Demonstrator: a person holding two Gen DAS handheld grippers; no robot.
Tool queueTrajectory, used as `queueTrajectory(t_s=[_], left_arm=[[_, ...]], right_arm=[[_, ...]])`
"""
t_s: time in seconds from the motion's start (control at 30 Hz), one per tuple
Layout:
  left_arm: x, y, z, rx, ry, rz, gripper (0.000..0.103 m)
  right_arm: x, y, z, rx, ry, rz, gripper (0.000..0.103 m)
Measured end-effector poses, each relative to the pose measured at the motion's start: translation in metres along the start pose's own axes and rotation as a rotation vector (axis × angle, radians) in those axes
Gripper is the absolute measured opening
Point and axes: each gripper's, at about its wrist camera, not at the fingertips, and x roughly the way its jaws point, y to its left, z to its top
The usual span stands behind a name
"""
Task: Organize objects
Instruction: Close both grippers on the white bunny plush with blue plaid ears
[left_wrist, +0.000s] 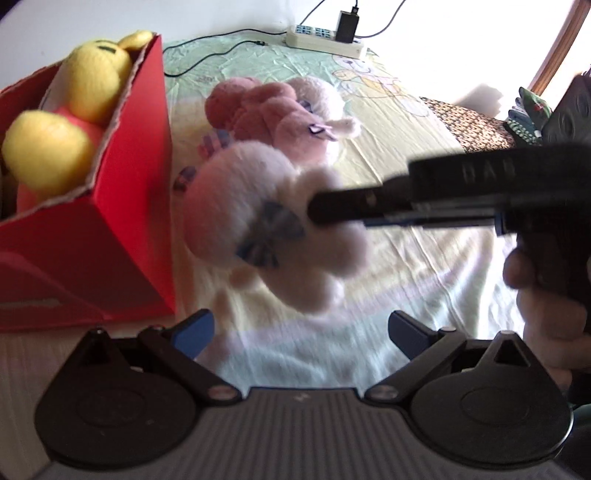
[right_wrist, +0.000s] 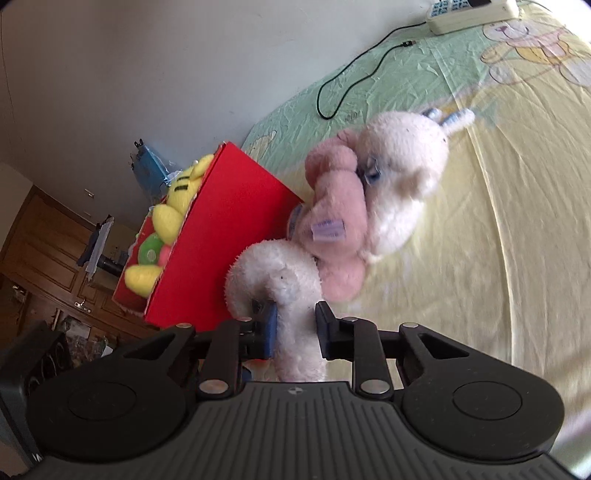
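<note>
White plush toy (right_wrist: 280, 280) pinched in right tongs (right_wrist: 295, 328); left tongs (left_wrist: 301, 332) wide; its label (right_wrist: 327, 229) seems unreadable.

We see a bed sheet (left_wrist: 424, 254), yellow near us and green toward the far edge, with cartoon bears (right_wrist: 532, 48) printed on it. At the far edge of the bed, a white power strip (left_wrist: 325, 38) lies against the wall (right_wrist: 166, 74), with a black charger (left_wrist: 347, 24) plugged in it. A black cable (right_wrist: 354, 77) lies loose on the green part. At the right edge of the bed there is a patterned cloth (left_wrist: 465, 122). Beyond the bed we see wooden cabinets (right_wrist: 40, 243) and something blue (right_wrist: 149, 168).
</note>
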Motion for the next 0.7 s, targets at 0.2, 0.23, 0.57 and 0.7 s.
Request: queueTrajectory(t_s=[0.2,0.23,0.57,0.7], left_arm=[[-0.01,-0.008,-0.012,0.014,-0.001,-0.093,0.1],[-0.011,-0.009,-0.013,0.013,-0.003,-0.113,0.1],[-0.006,0.001,-0.004,-0.097,-0.017,-0.147,0.099],[0.004,0.0,0.002,-0.124,-0.013,-0.133,0.099]], right_arm=[[-0.017,-0.017,-0.03,0.05,0.037,-0.032,0.022],[-0.02,-0.019,-0.032,0.062,0.039,-0.03,0.022],[-0.042,-0.021,-0.04,0.063,-0.016,-0.041,0.019],[-0.046,-0.026,-0.028,0.092,-0.069,-0.027,0.027]])
